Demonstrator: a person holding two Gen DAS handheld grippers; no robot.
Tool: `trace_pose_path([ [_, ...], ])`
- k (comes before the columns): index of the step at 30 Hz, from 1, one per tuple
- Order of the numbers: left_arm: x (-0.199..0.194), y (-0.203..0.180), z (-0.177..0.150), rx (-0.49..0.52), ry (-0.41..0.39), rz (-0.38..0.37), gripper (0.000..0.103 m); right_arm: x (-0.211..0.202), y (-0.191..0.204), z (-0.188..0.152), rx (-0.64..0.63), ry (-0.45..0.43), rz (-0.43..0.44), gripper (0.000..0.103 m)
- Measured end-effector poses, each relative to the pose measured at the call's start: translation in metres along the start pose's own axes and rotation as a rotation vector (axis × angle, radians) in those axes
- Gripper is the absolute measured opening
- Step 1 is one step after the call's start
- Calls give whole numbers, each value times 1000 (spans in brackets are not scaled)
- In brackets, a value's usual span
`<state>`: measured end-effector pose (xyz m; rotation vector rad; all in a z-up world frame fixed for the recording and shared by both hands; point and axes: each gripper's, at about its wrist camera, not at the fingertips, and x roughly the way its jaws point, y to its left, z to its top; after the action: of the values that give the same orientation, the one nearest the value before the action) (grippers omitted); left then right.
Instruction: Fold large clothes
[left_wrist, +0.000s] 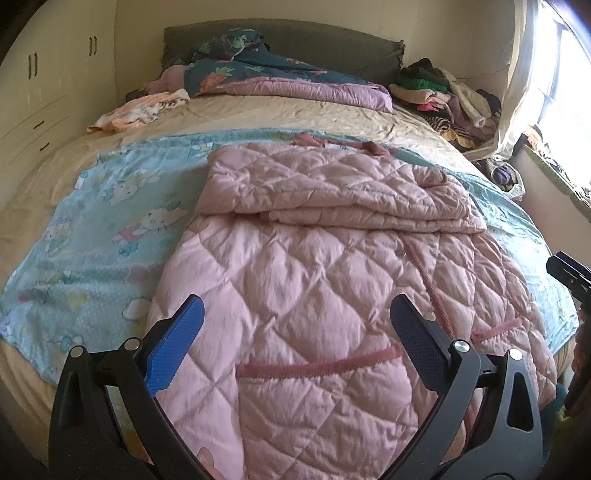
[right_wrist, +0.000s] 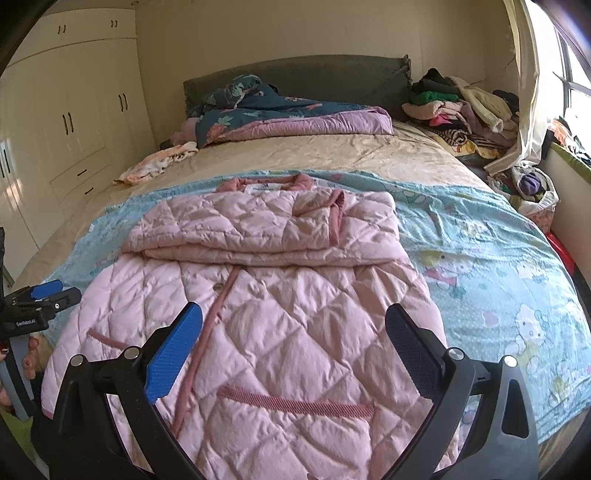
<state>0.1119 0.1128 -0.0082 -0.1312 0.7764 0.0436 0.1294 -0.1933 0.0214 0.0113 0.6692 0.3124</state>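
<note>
The pink quilted coat (right_wrist: 266, 332) lies on the blue cartoon blanket (right_wrist: 498, 266) spread over the bed (right_wrist: 332, 155), its long axis running from me toward the far headboard (right_wrist: 295, 77). Its collar (right_wrist: 266, 182) points far, its hem hangs near me at the bed's near edge, and its sleeves are folded across the chest as a thick band. The darker pink placket runs down the coat's length, with two pocket trims crossing it near the hem. My left hand-held gripper (left_wrist: 295, 343) hovers over the near part of the coat with its blue-padded fingers spread wide, holding nothing; whether it brushes the fabric I cannot tell. My right hand-held gripper (right_wrist: 293, 350) is equally wide, empty, above the near middle of the coat. A heap of clothes (right_wrist: 461, 107) sits at the far right, a floral quilt (right_wrist: 280, 114) by the headboard.
</note>
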Motion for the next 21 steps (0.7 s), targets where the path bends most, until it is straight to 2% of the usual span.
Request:
trace_pose_path([
  [21,3,29,-44,-2,66,77,95,-3,-43,-61,21,98,-84,99],
])
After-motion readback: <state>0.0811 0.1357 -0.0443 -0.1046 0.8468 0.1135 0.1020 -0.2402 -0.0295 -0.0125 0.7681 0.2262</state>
